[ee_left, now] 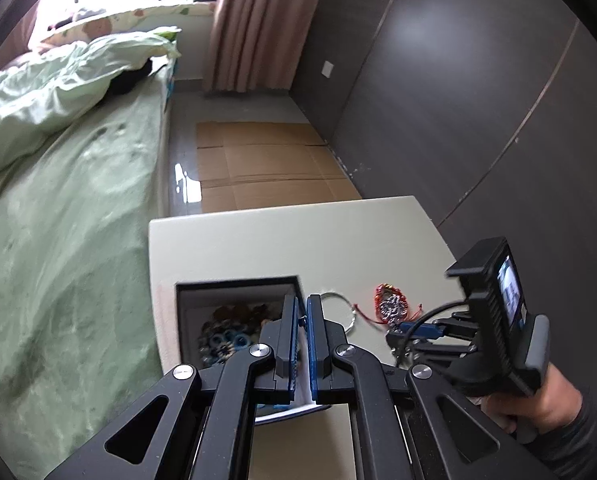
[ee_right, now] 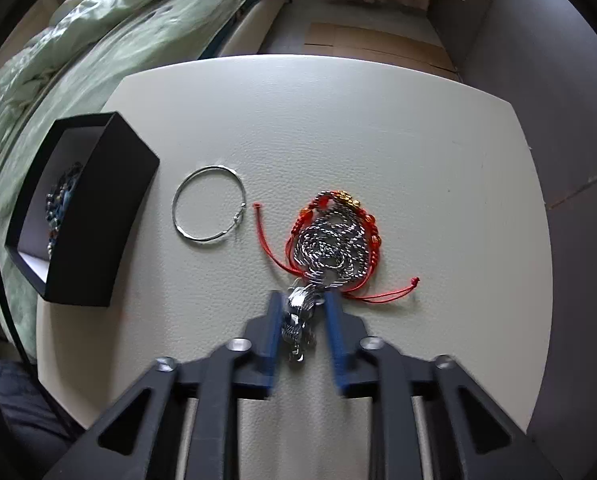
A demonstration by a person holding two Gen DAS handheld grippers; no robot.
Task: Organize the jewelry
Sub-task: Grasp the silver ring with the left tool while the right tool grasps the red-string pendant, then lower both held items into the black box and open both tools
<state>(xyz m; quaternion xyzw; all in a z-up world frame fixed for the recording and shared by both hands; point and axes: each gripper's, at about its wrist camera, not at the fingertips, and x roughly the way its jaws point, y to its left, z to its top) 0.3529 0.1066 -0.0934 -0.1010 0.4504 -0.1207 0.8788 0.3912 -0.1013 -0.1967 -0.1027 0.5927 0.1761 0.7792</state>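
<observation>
Your right hand-held gripper (ee_right: 302, 326) points steeply down at the pale surface (ee_right: 378, 120), its blue fingers (ee_right: 272, 340) set narrowly apart with a silver metal link piece (ee_right: 298, 320) lying between them; whether the pads press on it you cannot tell. Just beyond the fingertips lies a coiled silver chain (ee_right: 330, 244), ringed by a red cord bracelet (ee_right: 338, 236) with gold beads. To the left of that pile, apart from it, a thin silver bangle (ee_right: 208, 204) lies flat. Farther left stands an open black box (ee_right: 82, 208) holding beaded jewelry. Your left hand-held gripper (ee_left: 303, 312) hovers above that box's edge, its fingers pressed together on nothing visible, with the bangle just past its tips.
</observation>
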